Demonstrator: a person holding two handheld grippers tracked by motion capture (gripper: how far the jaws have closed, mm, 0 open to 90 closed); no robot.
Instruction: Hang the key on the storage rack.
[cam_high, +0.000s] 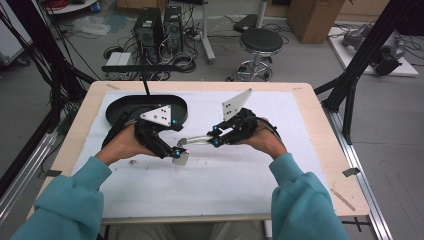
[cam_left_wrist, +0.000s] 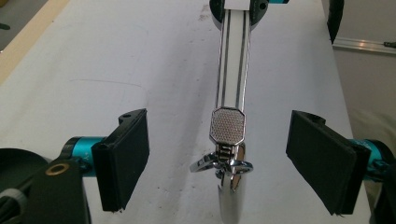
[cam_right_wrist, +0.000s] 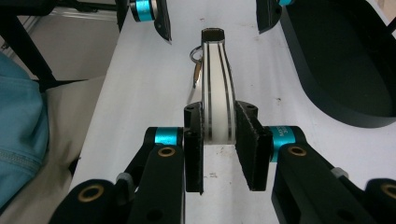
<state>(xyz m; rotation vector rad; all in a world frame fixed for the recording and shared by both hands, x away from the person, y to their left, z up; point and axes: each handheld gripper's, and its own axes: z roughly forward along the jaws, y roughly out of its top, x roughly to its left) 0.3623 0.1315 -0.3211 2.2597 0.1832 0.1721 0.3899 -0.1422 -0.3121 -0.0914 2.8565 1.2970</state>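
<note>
The person wears a teal sweatshirt with loose sleeves (cam_high: 82, 185) ending at the wrists, and pale beige trousers.

The left gripper (cam_high: 176, 152) is built of black links, with a grey three-cornered plate (cam_high: 159, 114) on top, dotted with small holes and fixed by a teal screw. Its two flat black pads (cam_left_wrist: 125, 156) sit on teal metal collars, and a brass-ringed pivot sits behind the pad on one side.

The right gripper (cam_high: 214, 135) is of the same make: black arms, a pale perforated plate (cam_high: 236, 104) on top, and teal collars beside the pads (cam_right_wrist: 247, 144). Brass-coloured bushings mark its joints, and one collar carries small printed lettering, too small to read. Black cable runs from its rear.
</note>
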